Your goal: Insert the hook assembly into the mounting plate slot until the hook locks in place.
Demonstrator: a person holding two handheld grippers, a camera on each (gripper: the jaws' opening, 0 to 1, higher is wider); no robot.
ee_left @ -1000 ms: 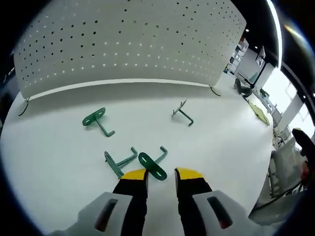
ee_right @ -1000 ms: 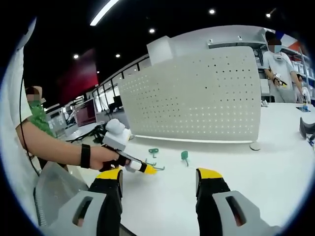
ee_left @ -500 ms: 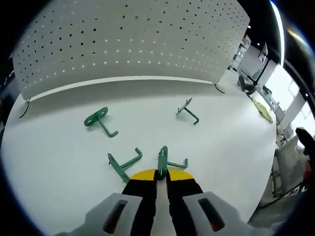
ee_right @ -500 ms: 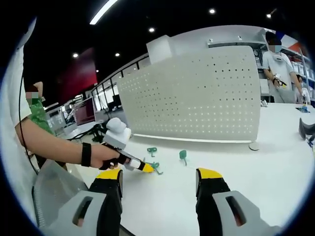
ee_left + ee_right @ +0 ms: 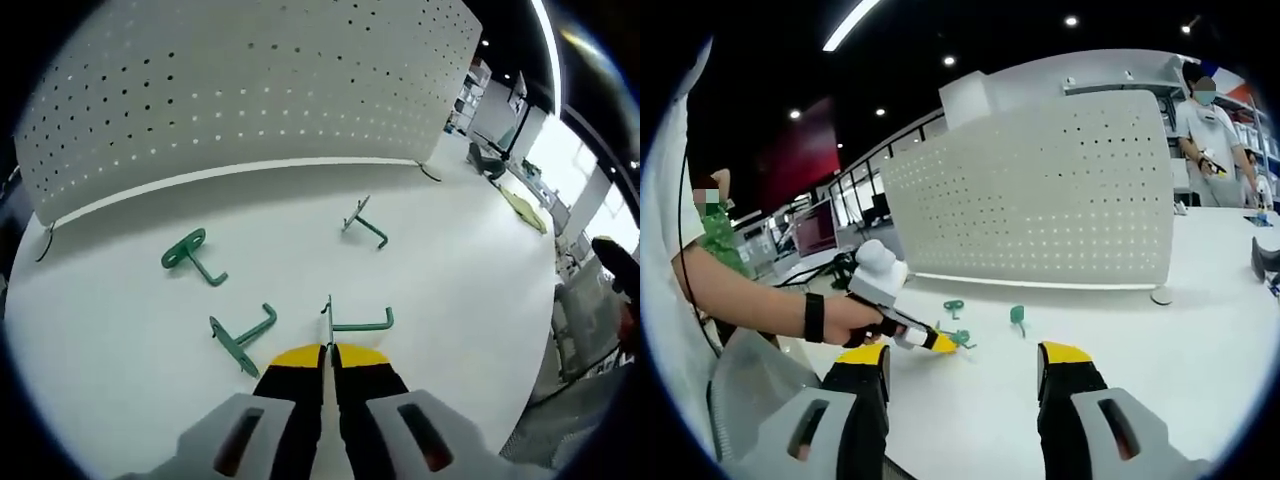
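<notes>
My left gripper [image 5: 327,352] is shut on the flat plate of a green hook [image 5: 352,322], whose bent arm sticks out to the right just above the white table [image 5: 470,280]. Three more green hooks lie loose: one [image 5: 243,337] close on the left, one [image 5: 190,255] farther left, one [image 5: 362,222] nearer the pegboard. The white perforated mounting plate [image 5: 250,90] stands upright behind them. In the right gripper view, my right gripper [image 5: 965,365] is open and holds nothing, and the left gripper [image 5: 923,340] holds the hook [image 5: 960,339] in front of the mounting plate [image 5: 1040,200].
A hand and forearm [image 5: 770,305] hold the left gripper. A person [image 5: 1212,130] stands at the far right behind the board, and another [image 5: 715,235] at the far left. The table edge [image 5: 545,330] runs along the right, with shelves and clutter beyond.
The left gripper's jaws, open around the hook's plate a second ago, have closed on it. The hook now stands edge-on in the jaws, raised a little off the table.
</notes>
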